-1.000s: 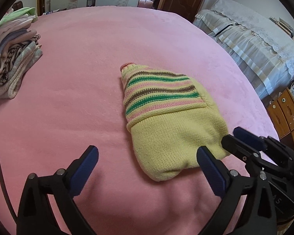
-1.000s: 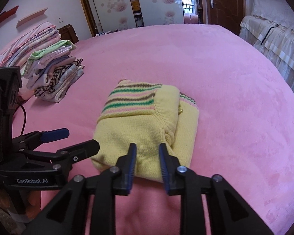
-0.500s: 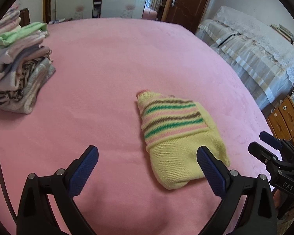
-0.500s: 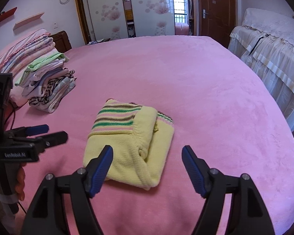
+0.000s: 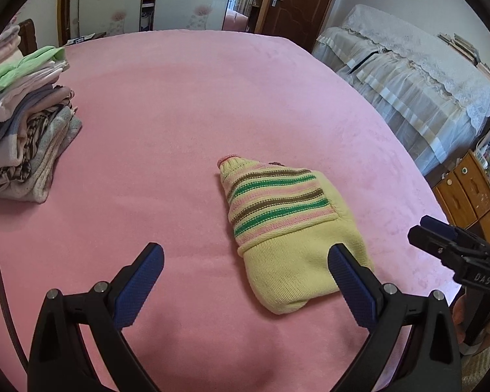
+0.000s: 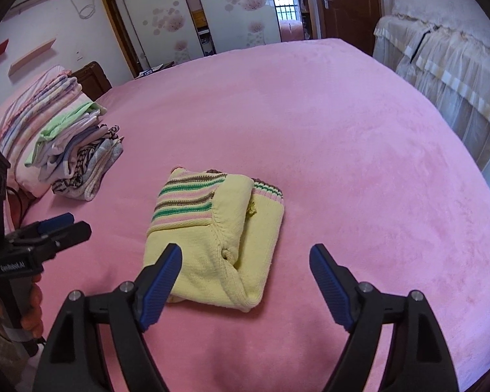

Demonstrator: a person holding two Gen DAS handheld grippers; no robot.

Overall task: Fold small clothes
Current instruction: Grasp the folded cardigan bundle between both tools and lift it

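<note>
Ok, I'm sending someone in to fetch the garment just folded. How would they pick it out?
Look on the big pink bed. Near its front edge, alone, lies a small folded knit sweater, apart from the stack of folded clothes at the left. It is the only pale yellow piece, with green, pink and brown stripes.

yellow striped knit sweater [image 6: 212, 238] | folded, flat | on pink bed [image 6: 342, 130]

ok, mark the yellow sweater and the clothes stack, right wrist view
yellow sweater [image 6: 192, 248]: right wrist view, plain yellow front panel.
clothes stack [image 6: 81, 150]: right wrist view, folded edges facing the camera.
</note>
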